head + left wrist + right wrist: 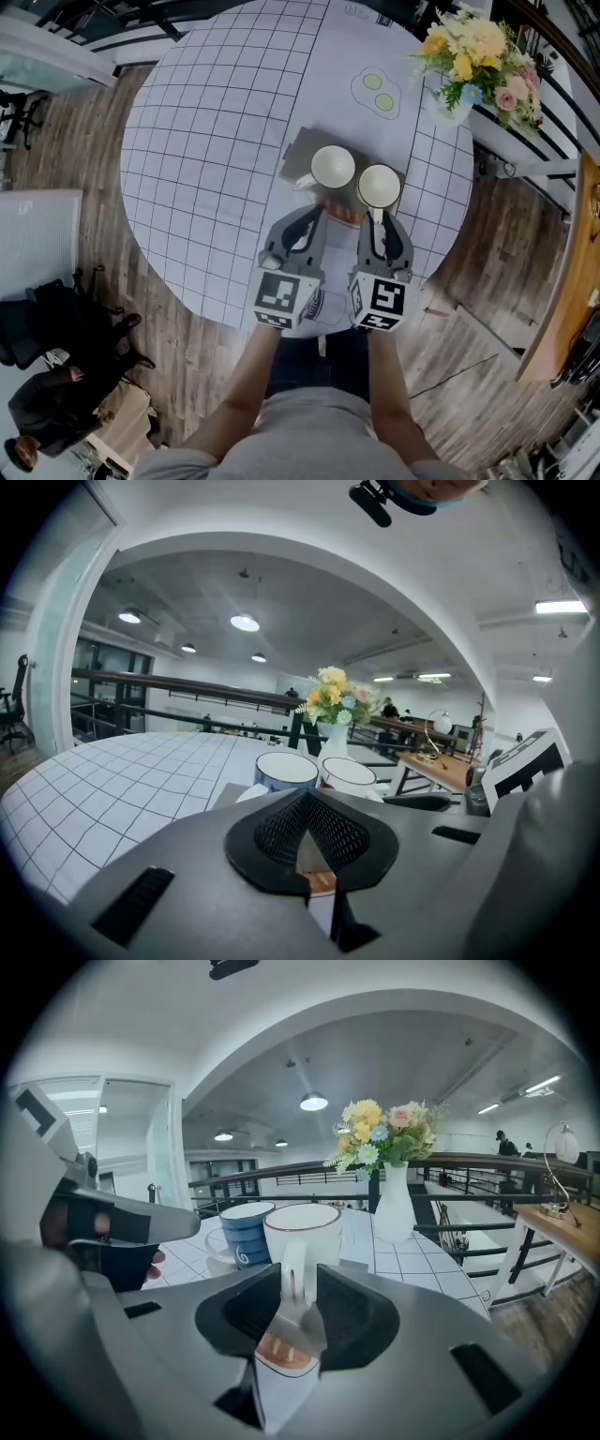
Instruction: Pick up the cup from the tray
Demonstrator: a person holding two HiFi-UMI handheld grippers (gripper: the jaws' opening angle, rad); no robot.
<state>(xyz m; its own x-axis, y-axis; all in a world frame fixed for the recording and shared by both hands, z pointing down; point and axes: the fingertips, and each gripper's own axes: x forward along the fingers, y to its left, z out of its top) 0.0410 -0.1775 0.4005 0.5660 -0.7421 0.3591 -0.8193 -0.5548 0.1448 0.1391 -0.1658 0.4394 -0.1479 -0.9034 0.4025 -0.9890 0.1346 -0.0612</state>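
Two cups stand side by side on a grey tray (298, 150) on the round checked table (216, 141): a blue cup (333, 167) at the left and a white cup (379, 186) at the right. My right gripper (378, 217) is open, level with the white cup (302, 1229). The cup's handle (293, 1277) stands upright between the jaws, with a gap on both sides. My left gripper (309, 211) is shut and empty, pointing at the blue cup (284, 771) from just in front of the tray. The left gripper (307, 803) view shows its pads meeting.
A vase of flowers (469, 56) stands at the table's far right edge, behind the cups. A white mat with two green dots (377, 92) lies beyond the tray. A wooden desk (572, 272) is off to the right. The near table edge is under my hands.
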